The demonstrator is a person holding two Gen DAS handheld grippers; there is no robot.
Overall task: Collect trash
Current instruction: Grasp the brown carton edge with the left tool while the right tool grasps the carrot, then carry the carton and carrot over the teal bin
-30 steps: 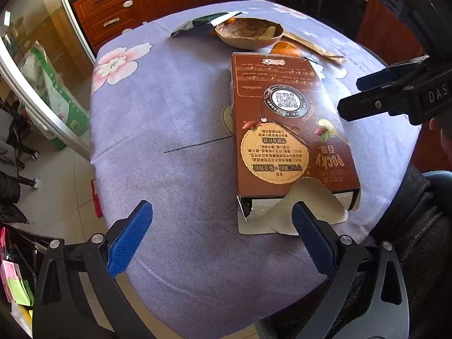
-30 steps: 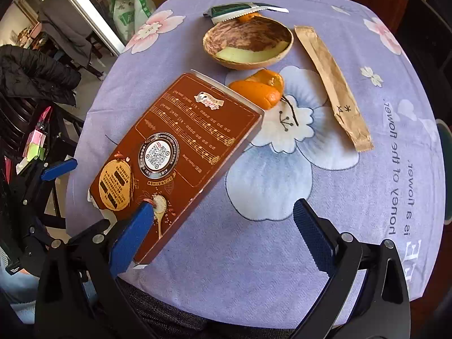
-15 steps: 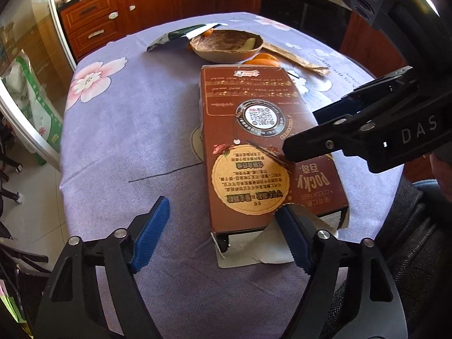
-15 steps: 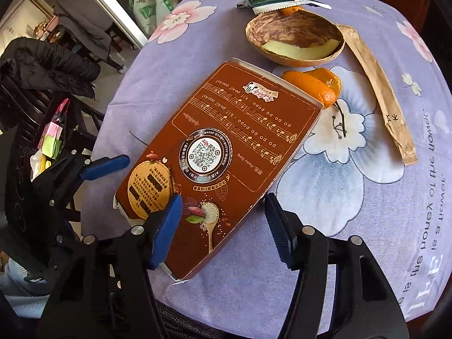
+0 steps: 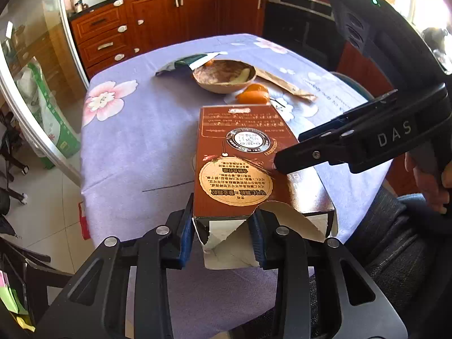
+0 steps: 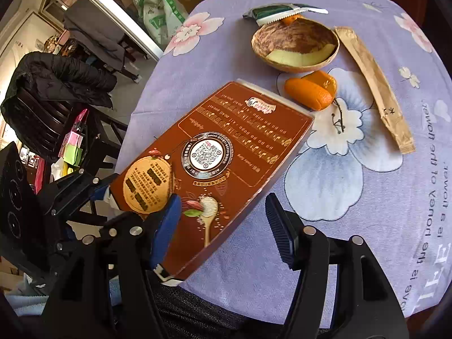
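Observation:
A flat brown snack box [image 5: 243,158] lies on the purple flowered tablecloth [image 5: 135,141], its torn open end toward me. My left gripper [image 5: 223,234] is closed on that open end, one finger at its left corner, the other inside the torn flap. The box also shows in the right wrist view [image 6: 214,152]. My right gripper [image 6: 223,226] straddles the box's long right edge with its jaws apart, its left finger over the lid, its right finger over the cloth. Beyond lie orange peel [image 6: 310,90], a brown bowl-shaped shell [image 6: 293,45], a paper sleeve [image 6: 375,87] and a green wrapper [image 6: 276,11].
The table is round and its near edge is close under both grippers. A chair with a black jacket [image 6: 56,84] stands at the left. Wooden cabinets [image 5: 158,19] and an oven [image 5: 299,17] line the far wall. A green-white bag [image 5: 48,113] leans by the glass door.
My left gripper has moved in to the box's open end and closed on it. My right gripper has moved left over the box's long edge and narrowed.

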